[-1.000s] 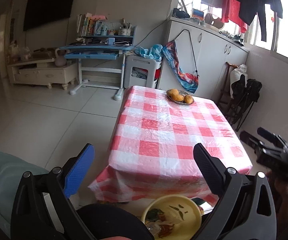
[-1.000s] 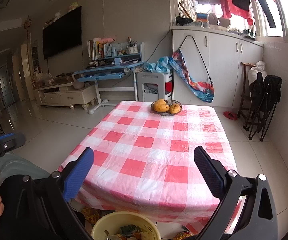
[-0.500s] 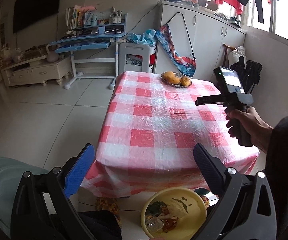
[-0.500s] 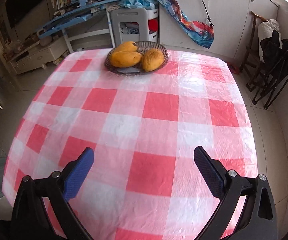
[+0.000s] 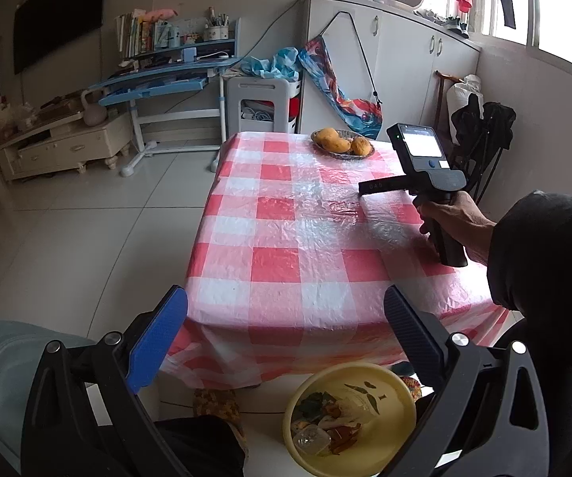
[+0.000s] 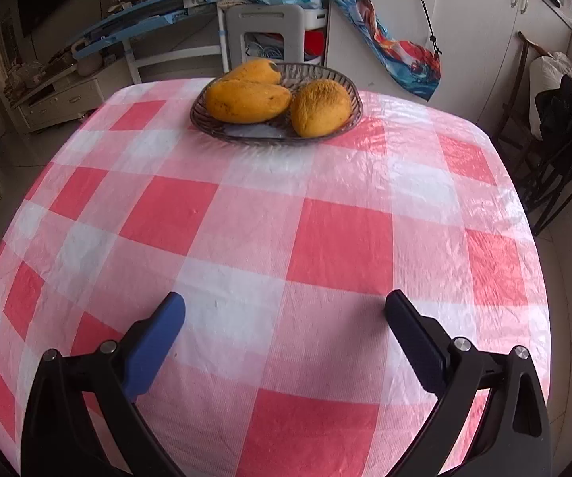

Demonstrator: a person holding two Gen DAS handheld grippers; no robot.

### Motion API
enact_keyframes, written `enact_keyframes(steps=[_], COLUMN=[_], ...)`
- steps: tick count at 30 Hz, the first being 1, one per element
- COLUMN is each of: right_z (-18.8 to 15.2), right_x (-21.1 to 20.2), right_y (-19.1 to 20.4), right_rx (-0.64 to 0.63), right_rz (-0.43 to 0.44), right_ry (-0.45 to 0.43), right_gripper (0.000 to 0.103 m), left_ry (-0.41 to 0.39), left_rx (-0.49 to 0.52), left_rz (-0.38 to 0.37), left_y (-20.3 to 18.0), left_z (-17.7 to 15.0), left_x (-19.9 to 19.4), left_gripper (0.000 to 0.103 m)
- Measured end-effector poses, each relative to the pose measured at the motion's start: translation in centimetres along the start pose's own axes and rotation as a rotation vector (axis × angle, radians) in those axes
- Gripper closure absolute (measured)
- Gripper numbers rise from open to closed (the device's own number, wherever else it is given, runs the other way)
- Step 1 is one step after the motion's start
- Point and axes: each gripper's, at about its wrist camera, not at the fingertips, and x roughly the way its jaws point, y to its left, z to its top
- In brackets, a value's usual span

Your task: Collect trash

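A table [image 5: 286, 238] covered with a red-and-white checked plastic cloth is seen from both wrist cameras. The left gripper [image 5: 286, 318] is held off the near edge of the table, its 2 fingers spread wide apart with nothing between them — one pad blue, the other black. Below it, on the floor just beside the hanging cloth, a yellow bin [image 5: 349, 417] is seen holding trash [image 5: 325, 425]: wrappers, scraps and a clear plastic piece. A patterned slipper [image 5: 216, 403] is partly visible next to the bin.

The right gripper [image 6: 286, 318] is held low over the tabletop, its fingers likewise spread wide and empty. In the left wrist view, its body with a lit screen is gripped by the person's right hand [image 5: 453, 222], a dark sleeve [image 5: 544, 254] covering the arm.

At the far end of the table, a woven basket [image 6: 337, 79] is seen with 3 yellow-orange mangoes [image 6: 246, 101] in it. The cloth between the basket and the right gripper shows only its checks.

Behind the table, a blue desk [image 5: 163, 79] stacked with books, a white stool [image 5: 262, 99], white cabinets [image 5: 405, 63] and a colourful bag [image 5: 341, 91] hung by a strap are visible — clothes hang at the window.
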Motion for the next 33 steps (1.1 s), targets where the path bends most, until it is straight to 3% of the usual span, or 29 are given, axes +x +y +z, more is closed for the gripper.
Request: enact_keyframes(steps=[6,23,28,33], right_z=[-0.4,-0.4,-0.1,0.2], right_x=[-0.7,-0.7,-0.3,-0.2], right_y=[-0.2,-1.1,-0.8,-0.9], right_rx=[0.0,0.001,0.001,0.0], right_rz=[-0.002,-0.004,-0.005,-0.005], right_ry=[0.0,0.004,0.004,0.005], right_gripper=[0.006,0.006,0.006,0.006], left_ry=[0.041,0.024,0.03,0.065], left_rx=[0.021,0.192,0.202,0.149], left_rz=[-0.002,0.101,0.085,0.039], left_y=[-0.6,-4.2,-4.4,-3.6], left_z=[-0.2,-1.8,-1.8,-1.6], left_x=[0.6,0.6,0.6,1.1], left_gripper=[0.007,0.007,0.007,0.007])
